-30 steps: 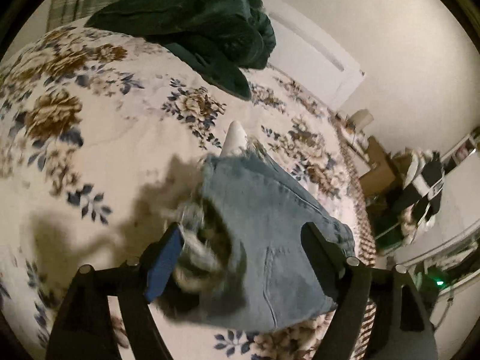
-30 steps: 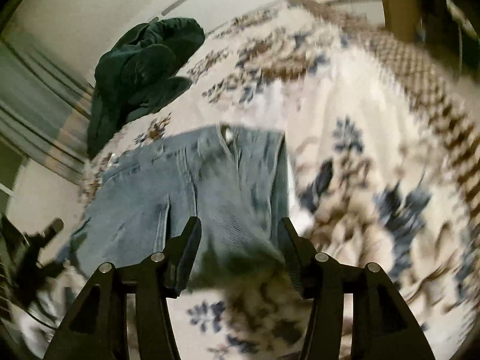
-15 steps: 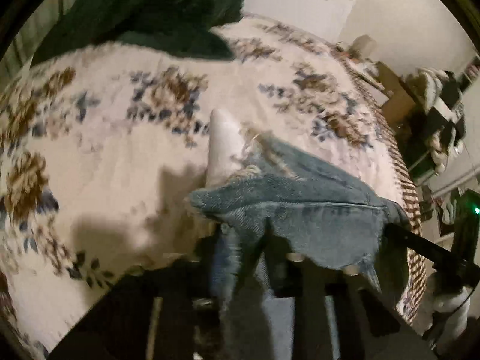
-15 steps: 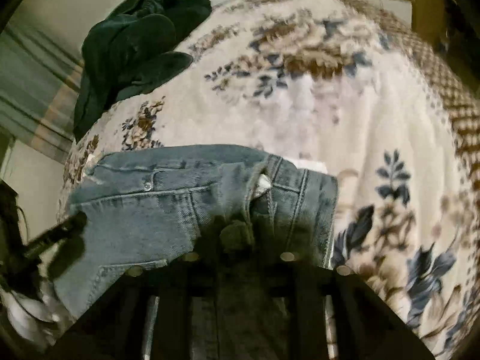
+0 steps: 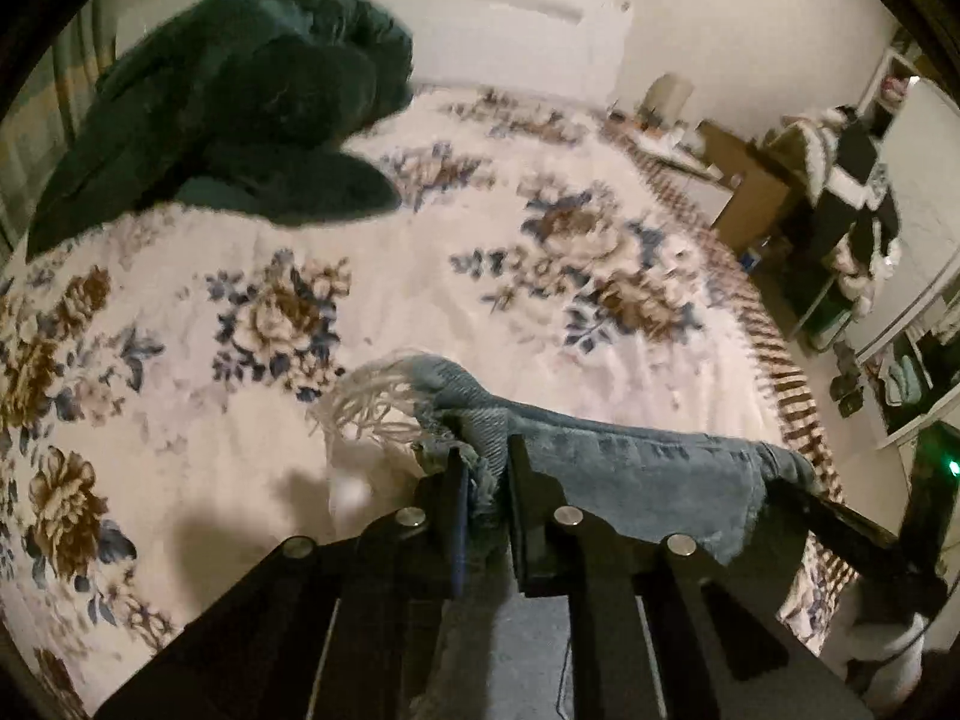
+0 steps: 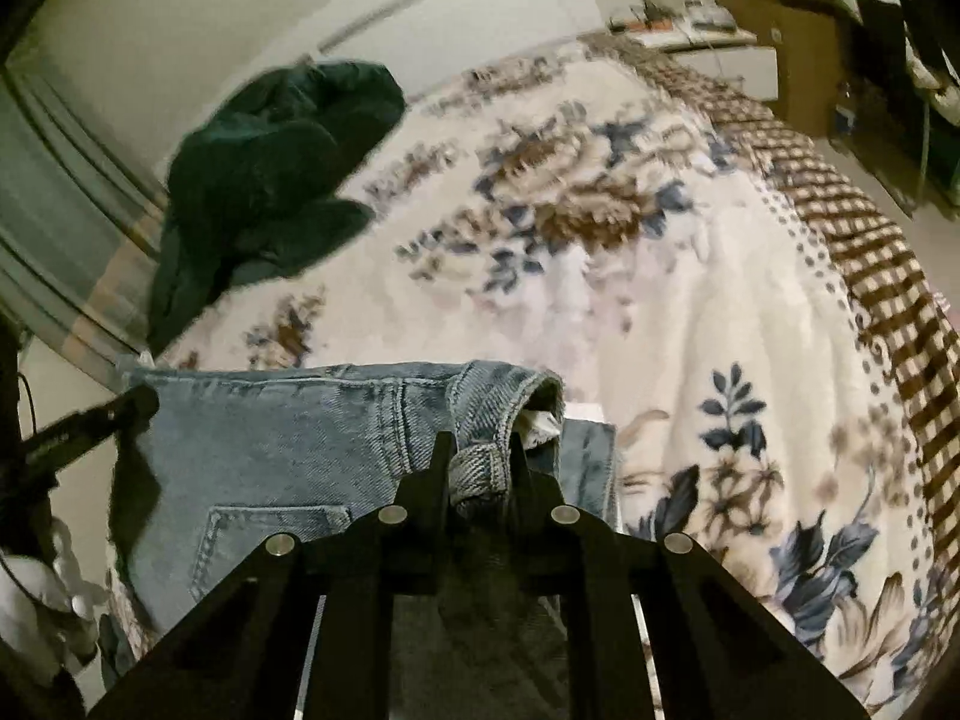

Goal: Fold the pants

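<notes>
The pants are light blue denim jeans held up over a bed. My left gripper is shut on a frayed hem with white threads. The denim stretches from it to the right, where the other gripper's dark finger holds it. In the right wrist view my right gripper is shut on the jeans' waistband at a belt loop. The jeans spread left, with a back pocket showing, to the left gripper's finger.
The bed has a white floral blanket with a brown checked border at its right edge. A dark green garment lies heaped at the far left of the bed. Cluttered furniture and boxes stand right of the bed.
Both grippers went from open around the jeans to shut on them. They have since lifted the jeans off the bed and stretched them between them.
</notes>
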